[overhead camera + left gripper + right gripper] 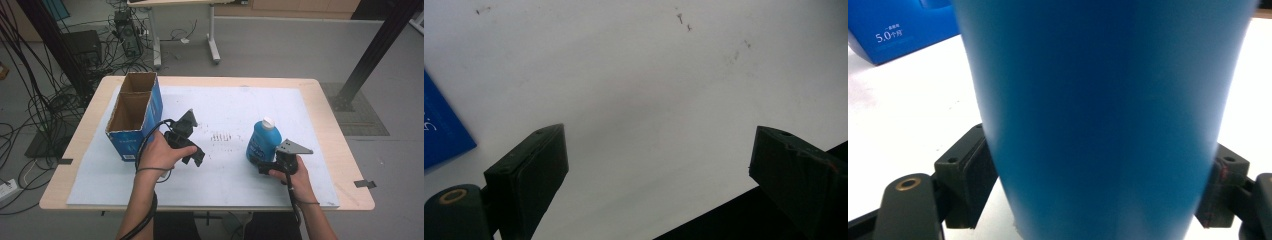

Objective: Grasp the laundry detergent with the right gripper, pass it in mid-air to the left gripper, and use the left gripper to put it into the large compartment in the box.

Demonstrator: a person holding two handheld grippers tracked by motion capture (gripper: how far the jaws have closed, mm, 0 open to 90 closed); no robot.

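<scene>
A blue bottle (262, 142) with a white cap stands upright on the white board, right of centre. My right gripper (265, 162) is at its near side, low on the body. In the right gripper view the bottle (1098, 125) sits between the jaws of my right gripper (1100, 160), and both pads (965, 175) touch its sides. My left gripper (192, 140) is held over the board left of centre, next to the box. Its jaws stand wide apart in the left gripper view (659, 140), with bare board between them.
An open blue cardboard box (134, 112) with two compartments stands at the board's left, its corner (439, 125) near my left gripper and its blue side (898, 25) beyond the bottle. The white board (225, 100) covers a wooden table (350, 175). Faint dark marks (220, 136) dot the middle.
</scene>
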